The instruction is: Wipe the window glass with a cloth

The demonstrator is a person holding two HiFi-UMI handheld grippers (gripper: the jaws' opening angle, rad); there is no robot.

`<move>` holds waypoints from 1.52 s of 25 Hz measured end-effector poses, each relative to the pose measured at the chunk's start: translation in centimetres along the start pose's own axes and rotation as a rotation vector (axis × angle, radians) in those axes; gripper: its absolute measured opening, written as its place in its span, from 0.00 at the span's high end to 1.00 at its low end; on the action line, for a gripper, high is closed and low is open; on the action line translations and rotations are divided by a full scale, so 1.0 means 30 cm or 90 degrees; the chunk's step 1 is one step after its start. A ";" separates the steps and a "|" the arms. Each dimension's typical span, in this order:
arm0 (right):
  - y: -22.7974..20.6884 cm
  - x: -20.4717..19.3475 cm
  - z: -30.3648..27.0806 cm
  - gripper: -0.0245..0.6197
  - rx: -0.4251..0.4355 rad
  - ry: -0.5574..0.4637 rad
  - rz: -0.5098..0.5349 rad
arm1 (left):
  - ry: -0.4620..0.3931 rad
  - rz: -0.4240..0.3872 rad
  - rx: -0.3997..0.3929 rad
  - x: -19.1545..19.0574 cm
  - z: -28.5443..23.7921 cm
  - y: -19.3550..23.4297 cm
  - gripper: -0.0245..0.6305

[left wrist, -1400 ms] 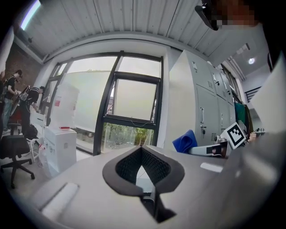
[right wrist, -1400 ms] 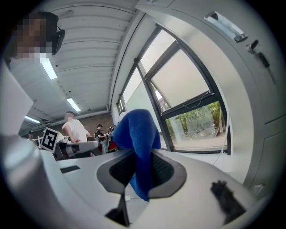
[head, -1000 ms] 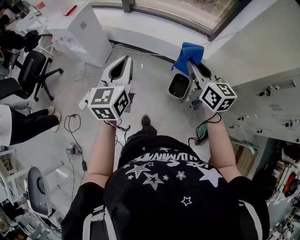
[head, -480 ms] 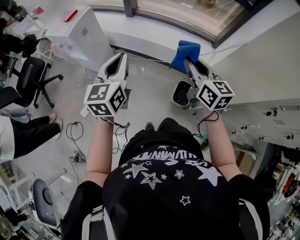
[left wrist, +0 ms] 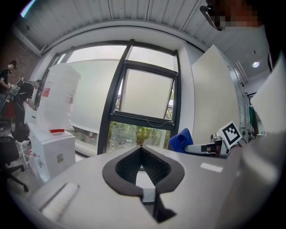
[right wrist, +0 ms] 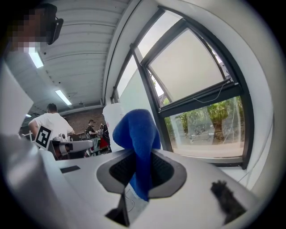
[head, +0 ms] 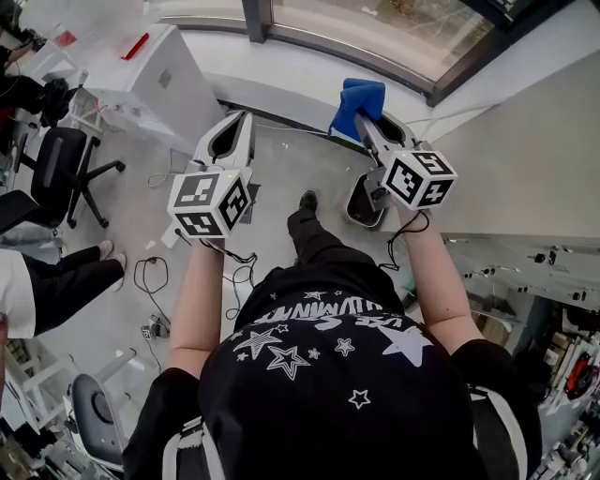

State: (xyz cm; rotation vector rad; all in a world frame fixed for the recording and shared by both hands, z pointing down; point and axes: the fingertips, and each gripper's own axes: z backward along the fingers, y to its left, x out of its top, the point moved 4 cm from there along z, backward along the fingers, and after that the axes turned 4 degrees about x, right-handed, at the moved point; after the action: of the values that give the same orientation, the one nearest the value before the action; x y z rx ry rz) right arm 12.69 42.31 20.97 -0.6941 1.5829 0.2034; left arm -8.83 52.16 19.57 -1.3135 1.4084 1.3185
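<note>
In the head view my right gripper [head: 362, 114] is shut on a blue cloth [head: 356, 98], held up just short of the white sill under the window glass [head: 375, 23]. The right gripper view has the cloth [right wrist: 136, 134] bunched between the jaws of the gripper [right wrist: 139, 154], and the dark-framed window glass [right wrist: 196, 67] stands ahead to the right. My left gripper [head: 246, 117] is level with it on the left, shut and holding nothing. In the left gripper view its tips [left wrist: 141, 147] meet, with the window glass [left wrist: 147, 94] straight ahead and the cloth [left wrist: 181, 139] off to the right.
A white cabinet [head: 164, 75] stands at the left of the window. A small grey bin [head: 361, 192] sits on the floor under my right gripper. A white wall panel [head: 525, 141] closes the right side. An office chair [head: 56, 159], floor cables [head: 150, 267] and a seated person [head: 37, 253] are at the left.
The person has stepped closer to the window. Both grippers moved forward towards the glass, and the cloth stayed in the right one.
</note>
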 end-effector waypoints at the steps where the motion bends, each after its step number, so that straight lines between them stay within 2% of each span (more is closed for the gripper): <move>1: -0.016 0.008 -0.030 0.85 0.002 0.001 0.002 | 0.002 0.000 0.001 0.002 -0.021 0.013 0.95; 11: -0.188 0.091 -0.314 0.85 0.021 0.002 -0.014 | 0.023 -0.011 -0.004 0.073 -0.305 0.120 0.95; 21: -0.438 0.137 -0.489 0.85 -0.008 0.009 -0.034 | 0.056 -0.014 -0.040 0.106 -0.646 0.152 0.95; 29: -0.614 0.181 -0.581 0.85 -0.021 -0.010 -0.058 | 0.048 -0.025 -0.034 0.157 -0.842 0.193 0.95; 38: -0.690 0.160 -0.562 0.85 -0.052 -0.010 -0.078 | 0.068 -0.021 -0.058 0.145 -0.956 0.181 0.95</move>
State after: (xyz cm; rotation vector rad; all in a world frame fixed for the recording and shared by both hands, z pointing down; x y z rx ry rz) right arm 9.73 15.59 24.55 -0.8480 1.5190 0.1834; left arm -11.93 22.83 20.59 -1.4807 1.4058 1.3205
